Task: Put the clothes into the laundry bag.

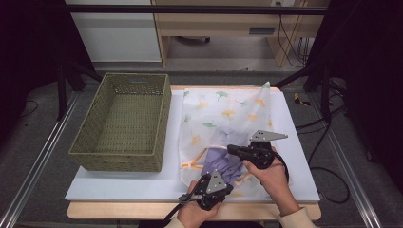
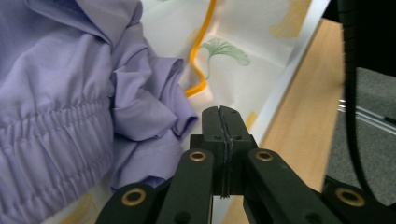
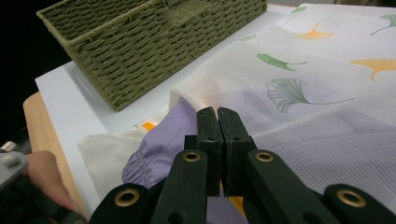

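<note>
At the near edge of the tabletop [image 1: 119, 185], the purple garment [image 1: 223, 164] lies half inside the leaf-print mesh bag [image 1: 228, 114]. Expect it light, soft and slippery; take it by the gathered elastic band. Your left gripper [image 1: 227, 188] and right gripper [image 1: 231, 149] angle down beside it, jaws fully closed, empty.

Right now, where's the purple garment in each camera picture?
High view: purple garment lies low centre, between the two grippers, on the leaf-print bag.
Left gripper view: left half, bunched.
Right gripper view: bottom centre, behind the fingers.
Shared landmark: the leaf-print bag.
</note>
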Available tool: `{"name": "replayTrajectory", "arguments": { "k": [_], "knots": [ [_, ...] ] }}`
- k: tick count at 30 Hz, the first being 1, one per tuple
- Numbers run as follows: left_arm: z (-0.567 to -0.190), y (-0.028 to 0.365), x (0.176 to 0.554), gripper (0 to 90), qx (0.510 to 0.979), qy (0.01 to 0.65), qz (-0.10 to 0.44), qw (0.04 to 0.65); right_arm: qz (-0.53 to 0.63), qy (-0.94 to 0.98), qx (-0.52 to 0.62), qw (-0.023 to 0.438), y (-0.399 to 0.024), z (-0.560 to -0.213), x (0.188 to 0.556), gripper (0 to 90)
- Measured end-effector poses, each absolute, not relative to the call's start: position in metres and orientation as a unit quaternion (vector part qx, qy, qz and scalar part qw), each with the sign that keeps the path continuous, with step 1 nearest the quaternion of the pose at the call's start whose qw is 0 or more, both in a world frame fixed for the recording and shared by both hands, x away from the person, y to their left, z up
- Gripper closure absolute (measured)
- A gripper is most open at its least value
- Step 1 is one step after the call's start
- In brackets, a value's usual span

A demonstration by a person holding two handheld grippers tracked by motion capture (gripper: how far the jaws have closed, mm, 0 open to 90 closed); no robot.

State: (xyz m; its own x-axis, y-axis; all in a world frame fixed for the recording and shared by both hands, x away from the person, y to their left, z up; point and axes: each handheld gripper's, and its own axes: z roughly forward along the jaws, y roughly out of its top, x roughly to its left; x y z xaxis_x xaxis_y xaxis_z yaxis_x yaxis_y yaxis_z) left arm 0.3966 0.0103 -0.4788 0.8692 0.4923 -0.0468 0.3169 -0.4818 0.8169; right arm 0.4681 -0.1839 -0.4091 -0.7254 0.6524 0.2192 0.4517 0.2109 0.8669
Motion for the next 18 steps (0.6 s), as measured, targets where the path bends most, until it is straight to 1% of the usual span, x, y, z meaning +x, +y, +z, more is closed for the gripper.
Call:
{"name": "replayTrajectory", "arguments": {
  "k": [9, 18],
  "knots": [
    [-0.484, 0.017, 0.415, 90.0, 0.867, 0.247, 0.117, 0.416, 0.514, 0.774, 0.358, 0.094, -0.182, -0.411, 0.468, 88.8],
    [-0.484, 0.023, 0.429, 90.0, 0.864, 0.266, 0.128, 0.407, 0.511, 0.776, 0.357, 0.096, -0.182, -0.411, 0.468, 88.8]
  ]
}}
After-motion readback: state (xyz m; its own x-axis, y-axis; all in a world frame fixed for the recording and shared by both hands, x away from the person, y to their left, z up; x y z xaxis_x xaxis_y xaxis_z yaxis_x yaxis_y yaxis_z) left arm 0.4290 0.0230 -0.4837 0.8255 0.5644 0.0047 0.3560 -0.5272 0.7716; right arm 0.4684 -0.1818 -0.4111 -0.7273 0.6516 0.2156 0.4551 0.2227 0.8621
